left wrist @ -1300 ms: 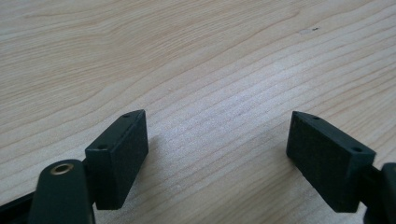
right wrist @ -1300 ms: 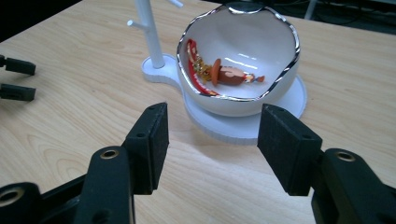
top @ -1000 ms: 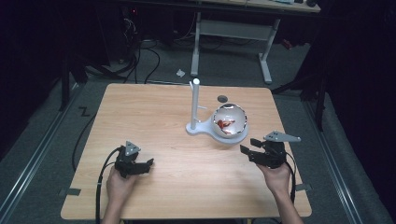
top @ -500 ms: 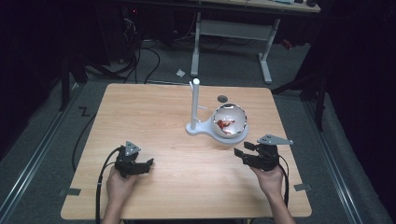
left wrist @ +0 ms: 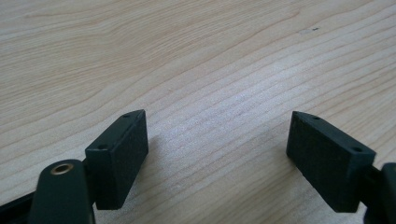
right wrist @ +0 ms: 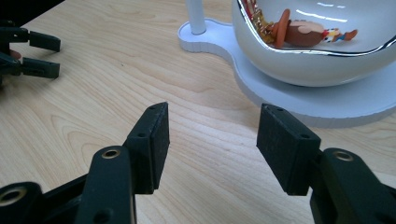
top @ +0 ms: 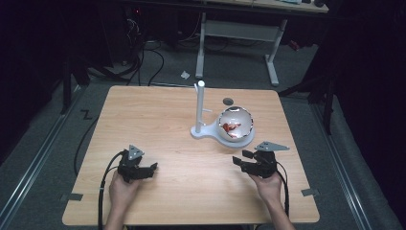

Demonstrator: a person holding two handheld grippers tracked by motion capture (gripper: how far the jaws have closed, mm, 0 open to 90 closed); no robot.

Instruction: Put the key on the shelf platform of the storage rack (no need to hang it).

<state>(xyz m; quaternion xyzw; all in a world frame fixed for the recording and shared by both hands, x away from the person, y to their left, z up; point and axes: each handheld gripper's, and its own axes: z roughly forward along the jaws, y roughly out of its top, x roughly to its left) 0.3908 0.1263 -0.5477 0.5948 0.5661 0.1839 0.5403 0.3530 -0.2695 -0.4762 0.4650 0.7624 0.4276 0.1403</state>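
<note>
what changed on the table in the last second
The right gripper came toward the near table edge and a little leftward, away from the white bowl. Its jaws stand apart with nothing between them, and nothing was taken hold of or let go. The left gripper, the bowl on its white stand and the toy figure inside it stayed put.

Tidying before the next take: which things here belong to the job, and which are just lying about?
Job: white bowl, toy figure inside it, white stand under it.
Lying about: small dark disc on the table, paper scrap and cables on the floor.
</note>
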